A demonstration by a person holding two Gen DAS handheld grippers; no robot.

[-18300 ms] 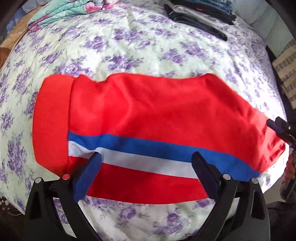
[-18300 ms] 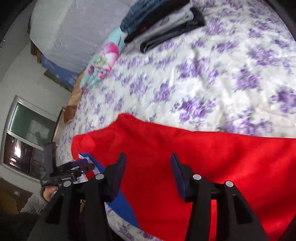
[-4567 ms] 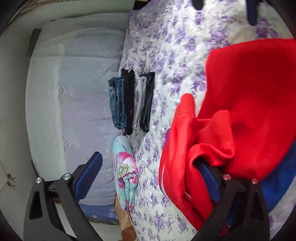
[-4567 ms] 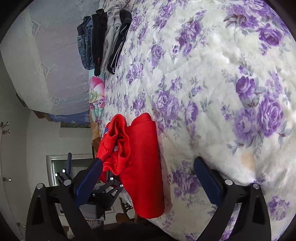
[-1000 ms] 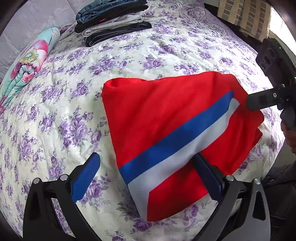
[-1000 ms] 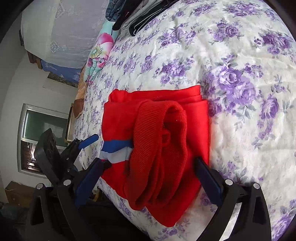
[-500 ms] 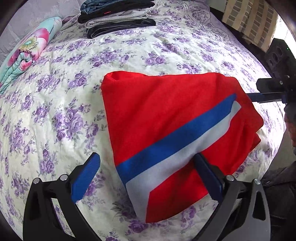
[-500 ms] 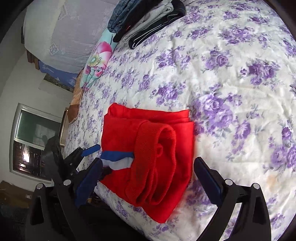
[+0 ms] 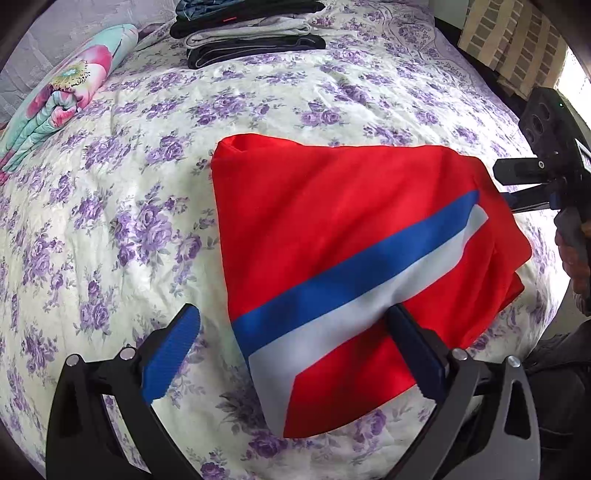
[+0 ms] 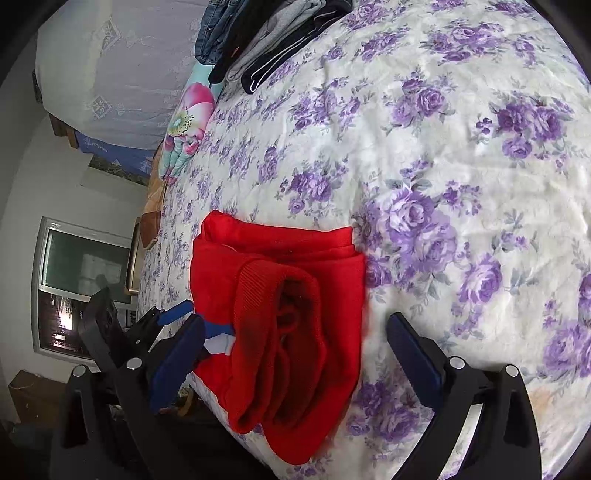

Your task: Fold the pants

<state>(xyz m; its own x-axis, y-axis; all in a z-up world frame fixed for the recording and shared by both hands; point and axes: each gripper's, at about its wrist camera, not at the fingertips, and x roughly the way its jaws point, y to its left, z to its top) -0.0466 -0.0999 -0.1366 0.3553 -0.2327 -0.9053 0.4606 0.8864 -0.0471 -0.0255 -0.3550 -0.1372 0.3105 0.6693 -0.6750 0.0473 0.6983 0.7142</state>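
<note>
Now pants [image 9: 332, 251] lie as compact folded red bundle, centre-right of frame, on flowered bed [image 9: 110, 221]; a second ago same shape, only cameras backed off. Left claw [image 9: 291, 350] wide open, empty; right claw [image 10: 295, 354] likewise open. Fold looks finished; stack of folded clothes [image 9: 247, 33] waits upper centre.

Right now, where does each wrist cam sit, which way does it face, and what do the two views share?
Left wrist: on the left gripper, jaws open, facing up the bed across the folded red pants; right gripper and a hand show at right.
Right wrist: on the right gripper, open, facing the pants' ribbed end; left gripper shows at left.
Shared: pants, bed, clothes stack, floral bundle.
</note>
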